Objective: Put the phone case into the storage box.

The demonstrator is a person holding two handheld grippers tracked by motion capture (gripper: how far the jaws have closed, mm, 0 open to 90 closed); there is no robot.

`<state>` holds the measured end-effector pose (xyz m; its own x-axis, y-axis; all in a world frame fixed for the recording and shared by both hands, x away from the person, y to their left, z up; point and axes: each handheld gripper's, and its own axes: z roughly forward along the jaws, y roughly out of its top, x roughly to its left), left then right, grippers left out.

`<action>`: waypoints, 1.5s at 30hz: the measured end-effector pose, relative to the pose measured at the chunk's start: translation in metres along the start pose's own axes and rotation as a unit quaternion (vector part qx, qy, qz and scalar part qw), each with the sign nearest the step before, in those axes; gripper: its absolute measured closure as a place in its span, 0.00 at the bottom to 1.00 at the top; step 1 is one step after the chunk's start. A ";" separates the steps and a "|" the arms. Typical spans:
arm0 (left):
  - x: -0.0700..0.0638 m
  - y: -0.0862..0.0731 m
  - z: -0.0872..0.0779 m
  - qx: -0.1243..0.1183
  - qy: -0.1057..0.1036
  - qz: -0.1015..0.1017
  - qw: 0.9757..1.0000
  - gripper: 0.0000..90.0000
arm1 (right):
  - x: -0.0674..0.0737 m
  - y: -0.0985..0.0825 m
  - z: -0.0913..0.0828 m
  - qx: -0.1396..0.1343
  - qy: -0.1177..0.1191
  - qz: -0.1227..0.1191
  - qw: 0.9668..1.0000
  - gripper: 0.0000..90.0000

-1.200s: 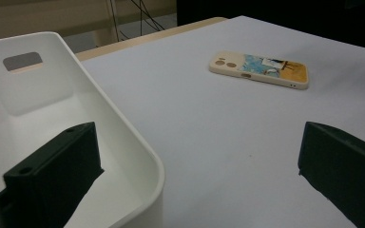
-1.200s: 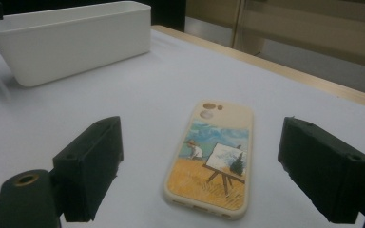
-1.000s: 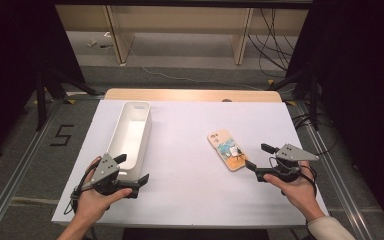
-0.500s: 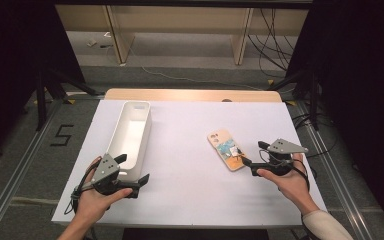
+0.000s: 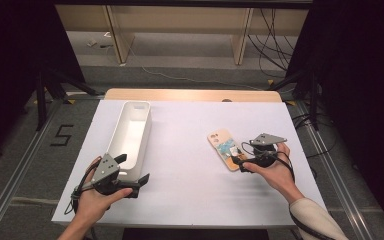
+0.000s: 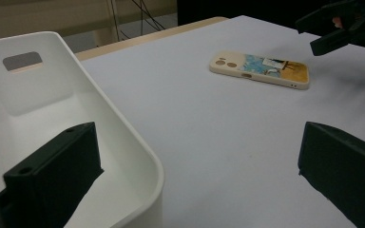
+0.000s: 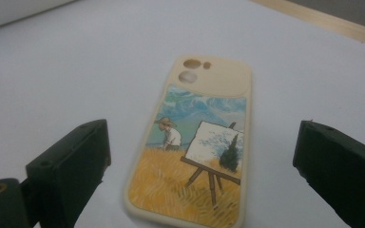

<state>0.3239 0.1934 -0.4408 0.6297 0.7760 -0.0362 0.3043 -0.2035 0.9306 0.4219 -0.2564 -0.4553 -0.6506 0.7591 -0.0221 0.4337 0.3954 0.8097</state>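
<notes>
While cream picture-backed phone case (image 5: 225,150) lies flat on white table (image 5: 190,190), my right gripper (image 5: 240,159) spreads around its near end, untouching; left gripper (image 5: 132,170) gapes astride white plastic bin (image 5: 130,132) rim. Right gripper view reveals easel painting.

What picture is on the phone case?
A painter at an easel in a yellow field under blue sky, on the cream phone case. Right gripper view shows it best.

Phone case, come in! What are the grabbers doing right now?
Right gripper open, jaws just widened, straddling phone case. Left gripper open over white bin corner. Nothing in the way.
</notes>
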 end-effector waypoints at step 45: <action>0.000 0.000 0.000 -0.002 0.000 -0.004 1.000 0.00 | 0.002 0.024 0.065 0.226 -0.012 0.006 0.974 0.04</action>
<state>0.3243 0.1934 -0.4411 0.6269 0.7779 -0.0437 0.3068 -0.1949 0.9316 0.4712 -0.2114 -0.4740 -0.6321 0.7742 -0.0322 0.6746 0.5703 0.4688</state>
